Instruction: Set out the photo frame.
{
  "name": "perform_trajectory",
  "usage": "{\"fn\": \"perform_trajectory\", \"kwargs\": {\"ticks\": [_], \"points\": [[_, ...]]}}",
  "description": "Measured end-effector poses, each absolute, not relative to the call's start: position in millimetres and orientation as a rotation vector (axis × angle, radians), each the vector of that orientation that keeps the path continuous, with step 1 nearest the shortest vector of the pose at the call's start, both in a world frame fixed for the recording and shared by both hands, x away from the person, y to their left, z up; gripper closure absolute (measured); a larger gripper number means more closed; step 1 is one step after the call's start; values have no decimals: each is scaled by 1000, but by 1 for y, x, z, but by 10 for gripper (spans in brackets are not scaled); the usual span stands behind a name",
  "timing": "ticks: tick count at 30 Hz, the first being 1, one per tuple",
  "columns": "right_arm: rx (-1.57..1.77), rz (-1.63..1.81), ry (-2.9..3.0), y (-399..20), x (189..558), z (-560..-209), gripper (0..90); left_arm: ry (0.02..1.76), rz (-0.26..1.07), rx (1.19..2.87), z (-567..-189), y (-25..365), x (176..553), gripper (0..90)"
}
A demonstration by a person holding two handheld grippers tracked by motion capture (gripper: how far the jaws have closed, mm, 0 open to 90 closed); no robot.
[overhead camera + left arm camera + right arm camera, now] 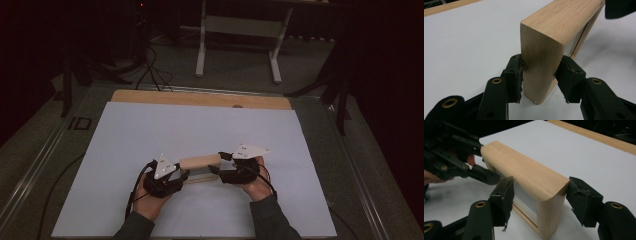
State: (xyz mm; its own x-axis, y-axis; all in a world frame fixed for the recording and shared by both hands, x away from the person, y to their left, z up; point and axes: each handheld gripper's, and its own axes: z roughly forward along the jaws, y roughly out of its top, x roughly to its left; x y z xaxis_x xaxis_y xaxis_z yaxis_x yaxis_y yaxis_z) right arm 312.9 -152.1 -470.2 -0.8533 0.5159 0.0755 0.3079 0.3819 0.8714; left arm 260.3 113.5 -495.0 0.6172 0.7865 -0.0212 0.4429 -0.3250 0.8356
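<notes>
- A wooden frame (pixel 200 161), open in the middle like a box with no front or back, stands on the white sheet (pixel 150 130) that covers the table (pixel 200 98), near the person's edge and roughly midway across.
- In the high view the frame lies between the 2 grippers, its long top face running left to right.
- The left gripper (pixel 172 176) is at the frame's left end, held by the person's left hand (pixel 145 200); its grey three-cornered plate (pixel 164 166) faces up.
- In the left gripper view, the left gripper (pixel 541 77) has both pads against the 2 broad faces of the frame's upright end piece (pixel 541 60), so it pinches that end.
- The right gripper (pixel 225 167) is at the frame's right end, with the right hand (pixel 257 185) behind it.
- In the right gripper view, the right gripper (pixel 540 200) has its jaws spread around the frame's near end (pixel 549 215): the left pad stands clear of the wood with a gap showing, and the right pad sits just at the top corner, not pressing visibly.
- The frame's bottom rail rests on the sheet.
- Farther off in the right gripper view, the other gripper (pixel 477 162) grips the far end of the frame (pixel 521 172).
</notes>
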Motion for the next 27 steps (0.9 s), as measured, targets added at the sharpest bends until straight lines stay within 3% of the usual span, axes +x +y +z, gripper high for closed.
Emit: {"fn": "perform_trajectory", "kwargs": {"ticks": [10,17,27], "points": [[731,1403,2474,-148,315,-480,377,970,488,1964,-495,114,261,567],[743,1394,2462,-151,317,-483,475,971,474,1959,-495,116,262,567],[738,1389,2441,-152,316,-480,500,969,468,1957,-494,115,266,568]]}}
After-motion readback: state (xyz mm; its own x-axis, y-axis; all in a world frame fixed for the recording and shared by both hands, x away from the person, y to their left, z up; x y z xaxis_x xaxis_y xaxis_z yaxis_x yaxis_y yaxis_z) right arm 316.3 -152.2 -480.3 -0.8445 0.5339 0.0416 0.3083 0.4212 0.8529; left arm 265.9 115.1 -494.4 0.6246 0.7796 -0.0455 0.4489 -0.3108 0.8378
